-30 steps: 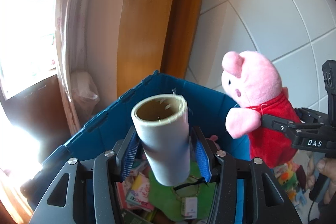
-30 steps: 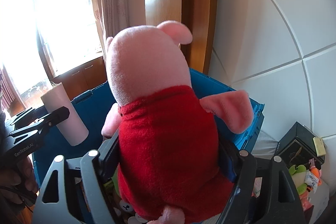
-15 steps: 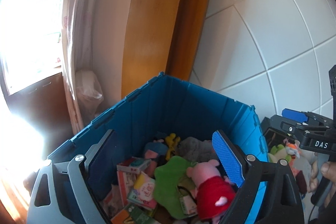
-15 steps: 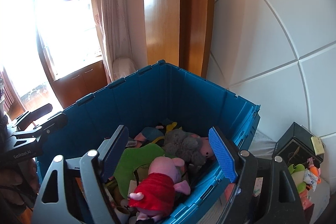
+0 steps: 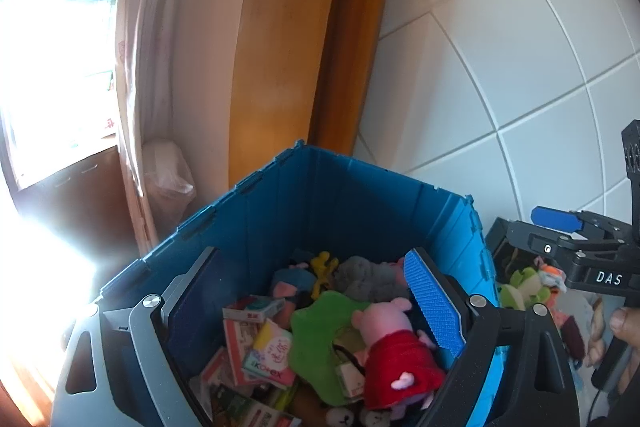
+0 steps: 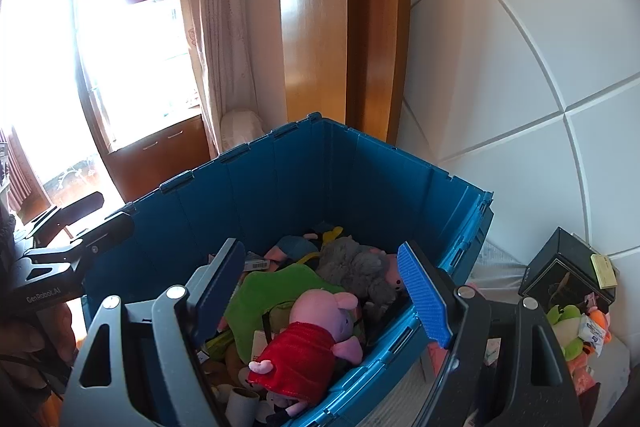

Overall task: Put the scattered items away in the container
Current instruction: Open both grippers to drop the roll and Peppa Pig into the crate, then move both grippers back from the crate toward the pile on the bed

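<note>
We find both hand-held grippers, left (image 5: 320, 311) and right (image 6: 324, 299), spread and empty above the blue crate (image 6: 280, 187); remaining plush toys (image 6: 576, 327) lie nearer the right.

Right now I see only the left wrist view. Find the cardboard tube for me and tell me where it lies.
Observer: The cardboard tube lies inside the blue crate, at its near edge, next to the red dress of the pig toy. Only its open end shows.
Operator: Check the black box outside the crate; I see just a corner.
Observer: The black box stands beside the crate, with a pale yellow tag on its top.
</note>
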Motion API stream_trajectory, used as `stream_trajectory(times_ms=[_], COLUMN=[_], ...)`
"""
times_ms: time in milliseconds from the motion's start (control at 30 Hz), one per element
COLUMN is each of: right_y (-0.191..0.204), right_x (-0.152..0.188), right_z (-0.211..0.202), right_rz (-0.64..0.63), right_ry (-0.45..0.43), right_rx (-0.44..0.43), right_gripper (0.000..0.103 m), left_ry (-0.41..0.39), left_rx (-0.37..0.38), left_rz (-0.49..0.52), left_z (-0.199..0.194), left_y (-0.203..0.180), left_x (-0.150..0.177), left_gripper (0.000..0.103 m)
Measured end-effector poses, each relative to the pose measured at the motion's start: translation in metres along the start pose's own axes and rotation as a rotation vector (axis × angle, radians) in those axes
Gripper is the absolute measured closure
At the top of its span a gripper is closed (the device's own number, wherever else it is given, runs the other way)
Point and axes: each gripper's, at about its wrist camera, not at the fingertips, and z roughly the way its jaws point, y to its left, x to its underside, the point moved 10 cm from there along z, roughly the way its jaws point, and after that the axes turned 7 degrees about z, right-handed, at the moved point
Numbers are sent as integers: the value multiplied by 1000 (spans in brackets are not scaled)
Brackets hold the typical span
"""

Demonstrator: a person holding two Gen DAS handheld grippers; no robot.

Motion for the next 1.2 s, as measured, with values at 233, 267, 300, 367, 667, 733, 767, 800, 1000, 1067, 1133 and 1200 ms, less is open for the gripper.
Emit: stream_trajectory(times_ms=[233,267,300,367,667,733,767,800,1000,1067,1133,1200], right_y=[-3,-5,-7,-11,-56,-73,-83,-94,-165,-188,-210,-232], right_x=[13,16,18,24,56,66,71,77,120,137,156,177], right_z=[-24,-28,-32,-41,-92,-105,-112,-119,-162,-177,-193,-208], right_rz=[6,11,16,21,65,82,94,107,184,199,206,232], right_ry=[-10,-12,-12,-15,-24,-27,-32,-38,-44,-48,-44,-34], right_rx=[-12,-13,-15,-17,-12,-3,3,10,78,104,139,165], right_gripper=[25,25,25,25,25,25,25,25,25,25,25,25], left_ry=[-9,-11,-13,-15,-12,-11,-9,-5,10,18,24,45], left_rx=[-12,-12,-10,-11,9,24,32,41,111,133,154,171], left_rz=[14,22,30,45,96,112,121,131,200,215,232,249], left_z=[-20,-24,-28,-35,-64,-69,-70,-71,-76,-75,-73,-67], left_y=[-12,-16,-20,-30,-98,-120,-132,-143,-221,-244,-268,-290], left_x=[3,2,3,4,12,15,17,19,35,41,49,60], left_gripper=[11,11,11,11,11,11,11,11,11,11,11,11])
